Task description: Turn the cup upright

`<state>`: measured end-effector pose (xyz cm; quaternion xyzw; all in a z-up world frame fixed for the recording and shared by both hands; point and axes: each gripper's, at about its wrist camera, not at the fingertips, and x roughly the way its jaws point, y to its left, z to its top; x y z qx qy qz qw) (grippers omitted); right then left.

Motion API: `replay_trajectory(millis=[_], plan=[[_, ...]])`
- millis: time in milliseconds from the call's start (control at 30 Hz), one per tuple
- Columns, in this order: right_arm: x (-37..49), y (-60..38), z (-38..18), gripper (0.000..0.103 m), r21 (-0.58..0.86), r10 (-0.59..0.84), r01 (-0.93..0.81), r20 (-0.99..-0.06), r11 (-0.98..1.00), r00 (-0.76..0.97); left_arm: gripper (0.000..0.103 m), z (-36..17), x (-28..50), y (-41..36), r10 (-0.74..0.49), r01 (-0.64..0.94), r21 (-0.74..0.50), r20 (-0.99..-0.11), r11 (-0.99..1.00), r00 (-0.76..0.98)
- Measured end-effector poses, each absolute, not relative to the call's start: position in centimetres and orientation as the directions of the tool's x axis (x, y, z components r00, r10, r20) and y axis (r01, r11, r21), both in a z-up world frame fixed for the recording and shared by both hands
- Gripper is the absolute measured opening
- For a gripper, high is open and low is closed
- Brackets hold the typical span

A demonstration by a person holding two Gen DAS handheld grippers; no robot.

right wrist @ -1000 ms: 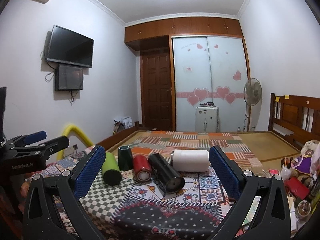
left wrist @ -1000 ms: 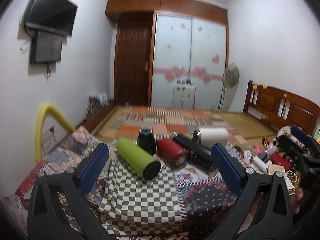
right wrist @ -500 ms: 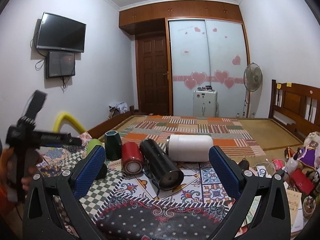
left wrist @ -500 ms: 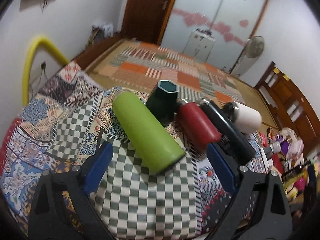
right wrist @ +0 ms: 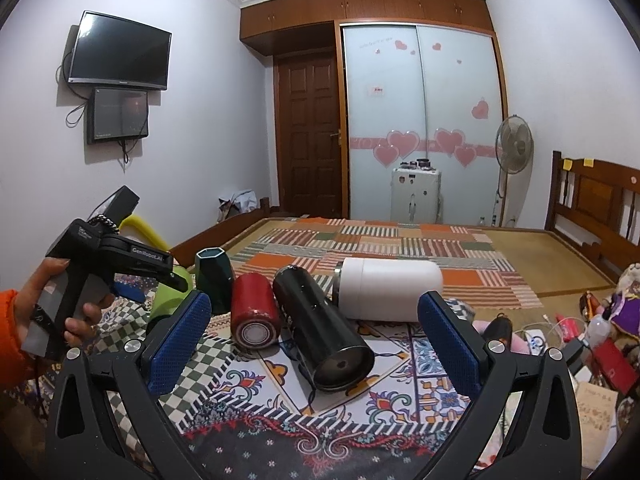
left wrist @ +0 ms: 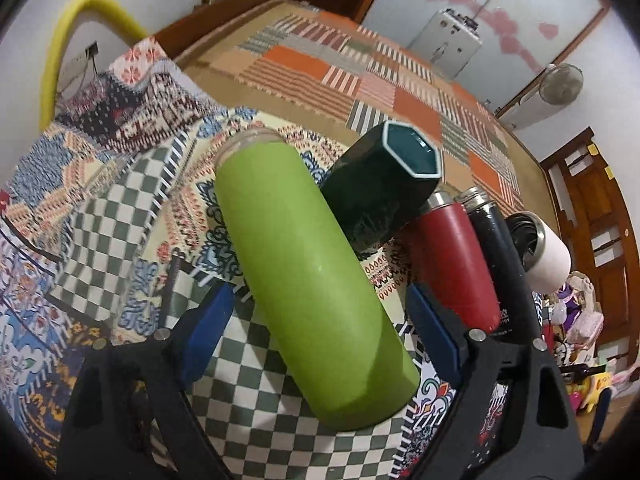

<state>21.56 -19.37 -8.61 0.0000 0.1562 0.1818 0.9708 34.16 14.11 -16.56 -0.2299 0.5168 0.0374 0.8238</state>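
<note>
Both claws wide, left claw straddling lying green cup, right claw empty

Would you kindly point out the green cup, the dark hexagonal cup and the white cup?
green cup point(left wrist: 308, 268), left wrist view, middle of its lying side wall.
dark hexagonal cup point(left wrist: 376, 196), left wrist view, its faceted side below the rim.
white cup point(right wrist: 390, 290), right wrist view, middle of its lying body.

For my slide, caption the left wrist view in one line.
Open left gripper straddling a green cup lying on a checkered cloth, beside a dark hexagonal cup.
</note>
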Motion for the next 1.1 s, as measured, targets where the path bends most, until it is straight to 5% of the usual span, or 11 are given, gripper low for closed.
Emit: replay_trajectory(millis=[100,800,1100], plan=[[22.2,-19.0,-9.1,0.103,0.068,0.369,-0.367,-0.314,0.928,0.875,0.077,-17.4,35.0,13.9,-0.169,-0.321,-0.324,-0.888,0.890,0.428],[22.7,-19.5,-10.4,0.103,0.067,0.358,-0.358,-0.347,0.931,0.867,0.071,-18.8,36.6,14.9,-0.230,-0.447,-0.411,-0.885,0.794,0.405],[22.5,-20.0,-10.6,0.103,0.056,0.338,-0.339,-0.331,0.939,0.881,0.066,-18.1,36.0,13.8,-0.157,-0.423,-0.309,-0.921,0.852,0.356]])
